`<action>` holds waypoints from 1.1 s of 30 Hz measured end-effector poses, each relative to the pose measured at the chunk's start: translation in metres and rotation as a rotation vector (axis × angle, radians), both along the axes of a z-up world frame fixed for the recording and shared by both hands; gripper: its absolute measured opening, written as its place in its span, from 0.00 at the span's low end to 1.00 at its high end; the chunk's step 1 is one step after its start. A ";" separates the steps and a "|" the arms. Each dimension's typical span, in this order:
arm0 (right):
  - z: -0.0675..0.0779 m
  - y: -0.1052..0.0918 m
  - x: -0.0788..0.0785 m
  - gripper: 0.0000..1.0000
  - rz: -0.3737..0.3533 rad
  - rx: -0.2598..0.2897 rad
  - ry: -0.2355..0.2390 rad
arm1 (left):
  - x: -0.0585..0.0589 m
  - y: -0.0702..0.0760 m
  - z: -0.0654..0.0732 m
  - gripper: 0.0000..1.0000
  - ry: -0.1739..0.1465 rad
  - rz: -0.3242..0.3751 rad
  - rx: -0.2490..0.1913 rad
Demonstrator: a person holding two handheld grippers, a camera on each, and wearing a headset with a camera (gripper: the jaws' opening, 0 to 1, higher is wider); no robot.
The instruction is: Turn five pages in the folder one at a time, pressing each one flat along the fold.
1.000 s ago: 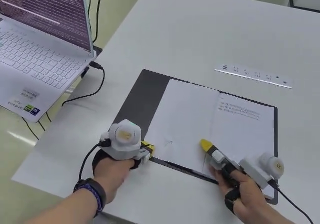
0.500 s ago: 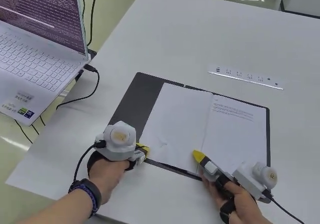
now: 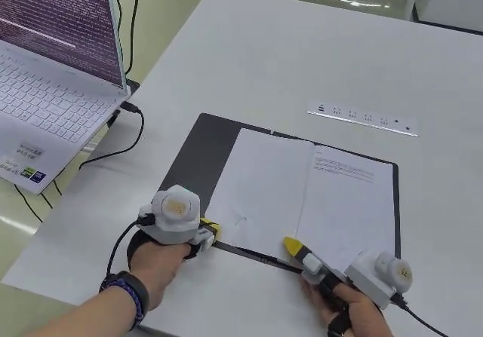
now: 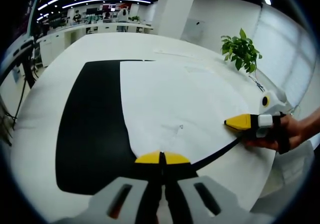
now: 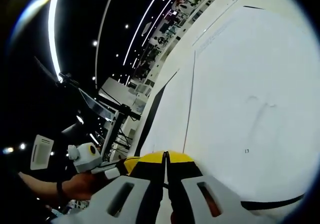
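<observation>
Looking down on a black folder (image 3: 192, 163) lying open on the white table (image 3: 264, 43), white pages spread across it. Cannot read the printed lines (image 3: 343, 170) at the top of the right-hand page (image 3: 355, 209): too small. Cannot make out the faint mark (image 3: 240, 218) on the left-hand page (image 3: 264, 179) either. Loses the laptop (image 3: 53, 65) past the frame edge at 9 o'clock, with its cable (image 3: 142, 126) looping over the table beside it. Hides part of the folder's near edge under the right gripper (image 3: 292, 245) and its hand (image 3: 355, 313), itself cut off at 5 o'clock. Shows a power strip (image 3: 362, 117) at 1 o'clock from the folder, well apart, sockets too small to tell.

Finds the left gripper (image 3: 209, 230) at 7 o'clock of the folder, yellow tips pressed together with no gap, at the near corner of the left-hand page. Cannot tell whether paper is nipped between them. Finds the right gripper at 6 o'clock, tips likewise closed to a thin seam, pointing toward 11 o'clock, lying on the near edge of the pages just beside the fold (image 3: 306, 194), gripping nothing that can be seen.
</observation>
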State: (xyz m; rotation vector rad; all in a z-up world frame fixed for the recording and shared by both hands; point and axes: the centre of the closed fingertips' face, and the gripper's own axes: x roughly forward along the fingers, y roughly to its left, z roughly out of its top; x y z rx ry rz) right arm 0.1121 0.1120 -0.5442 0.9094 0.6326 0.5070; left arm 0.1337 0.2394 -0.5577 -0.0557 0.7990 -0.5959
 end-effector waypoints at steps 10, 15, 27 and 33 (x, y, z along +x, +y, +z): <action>0.000 -0.001 0.000 0.00 -0.015 -0.020 0.033 | 0.000 -0.001 0.000 0.00 0.003 0.013 0.018; 0.002 -0.003 -0.003 0.00 -0.028 -0.032 0.041 | 0.002 0.000 0.000 0.00 0.055 0.056 -0.031; 0.014 -0.029 -0.011 0.16 -0.109 -0.044 0.032 | -0.011 -0.022 0.019 0.23 0.050 -0.004 -0.045; 0.018 -0.042 -0.015 0.23 -0.145 -0.066 0.023 | -0.018 -0.024 0.030 0.27 0.030 -0.003 -0.043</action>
